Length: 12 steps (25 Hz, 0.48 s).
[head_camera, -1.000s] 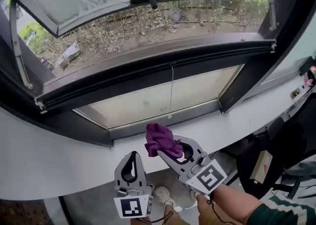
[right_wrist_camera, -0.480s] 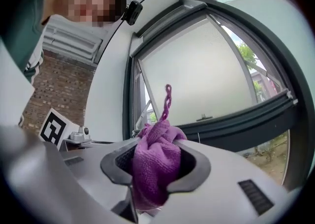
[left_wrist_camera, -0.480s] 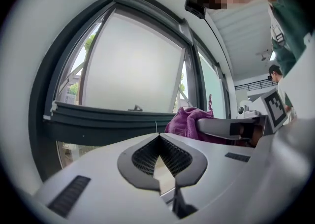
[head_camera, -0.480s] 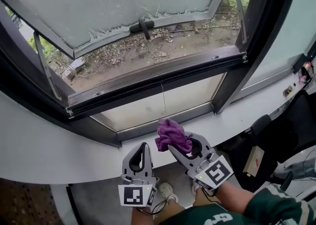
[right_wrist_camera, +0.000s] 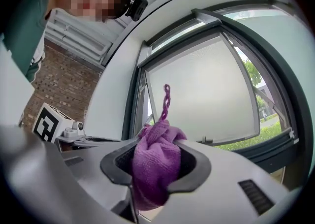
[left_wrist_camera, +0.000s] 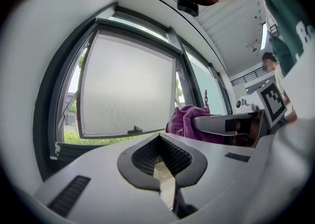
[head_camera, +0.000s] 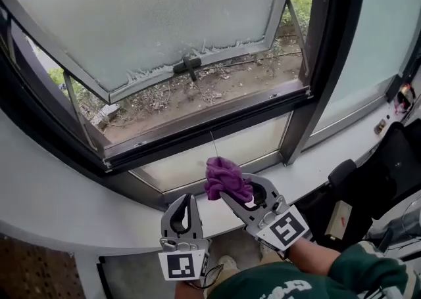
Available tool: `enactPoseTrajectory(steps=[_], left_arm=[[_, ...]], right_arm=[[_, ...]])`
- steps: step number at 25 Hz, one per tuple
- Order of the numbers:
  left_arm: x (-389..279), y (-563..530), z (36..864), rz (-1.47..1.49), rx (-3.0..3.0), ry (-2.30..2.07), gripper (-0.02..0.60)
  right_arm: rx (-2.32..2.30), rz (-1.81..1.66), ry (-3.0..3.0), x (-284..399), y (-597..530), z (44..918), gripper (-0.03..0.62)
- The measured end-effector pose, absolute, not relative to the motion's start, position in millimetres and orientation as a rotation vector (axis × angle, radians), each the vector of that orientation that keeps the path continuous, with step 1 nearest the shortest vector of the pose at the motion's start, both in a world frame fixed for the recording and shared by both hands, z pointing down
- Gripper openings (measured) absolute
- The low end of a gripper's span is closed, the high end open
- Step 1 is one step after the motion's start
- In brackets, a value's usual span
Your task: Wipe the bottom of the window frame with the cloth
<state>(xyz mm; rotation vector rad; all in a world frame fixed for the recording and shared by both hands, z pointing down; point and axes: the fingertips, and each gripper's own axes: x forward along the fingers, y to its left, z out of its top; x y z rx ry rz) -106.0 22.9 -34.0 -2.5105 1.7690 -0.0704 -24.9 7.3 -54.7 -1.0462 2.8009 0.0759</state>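
A bunched purple cloth (head_camera: 223,179) sticks up from my right gripper (head_camera: 229,192), which is shut on it, just below the white sill. The cloth (right_wrist_camera: 155,161) fills the gap between the jaws in the right gripper view, with a twisted tail standing up. The bottom of the dark window frame (head_camera: 204,127) runs above the frosted lower pane, some way beyond the cloth and apart from it. To the cloth's left, my left gripper (head_camera: 186,200) is shut and empty; its view shows closed jaws (left_wrist_camera: 165,176) and the cloth (left_wrist_camera: 184,122) to the right.
The frosted sash (head_camera: 151,15) is tilted outward, with a dark handle (head_camera: 189,66) on its lower edge. A thick dark mullion (head_camera: 325,61) stands to the right. A thin cord (head_camera: 212,143) hangs before the lower pane. Dark furniture (head_camera: 375,179) sits at the lower right.
The view has shifted, so the window frame sits more to the left and closer to the grippers. The right gripper still holds the cloth; the left gripper stays shut beside it.
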Motion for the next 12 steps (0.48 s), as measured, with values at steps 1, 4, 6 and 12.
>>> enactPoseTrajectory(steps=[1,4,6,12], left_arm=[[-105,26,-39,-0.056,-2.510,1.763,0.006],[-101,31,-56,-0.017,-2.506,1.729,0.006],[-97,33,-64,-0.005,-2.508,1.704,0.006],[-88,34,-78,0.006,-2.530,1.605,0.006]], right_arm=[[-1.049,0.084,2.797,-24,9,-61,0.149],[-1.051,0.097,2.785,-22,16,-74,0.149],[-1.045,0.122,2.781,-22,20,-79,0.149],[-1.056,0.137,2.795,-25,29,-85,0.149]])
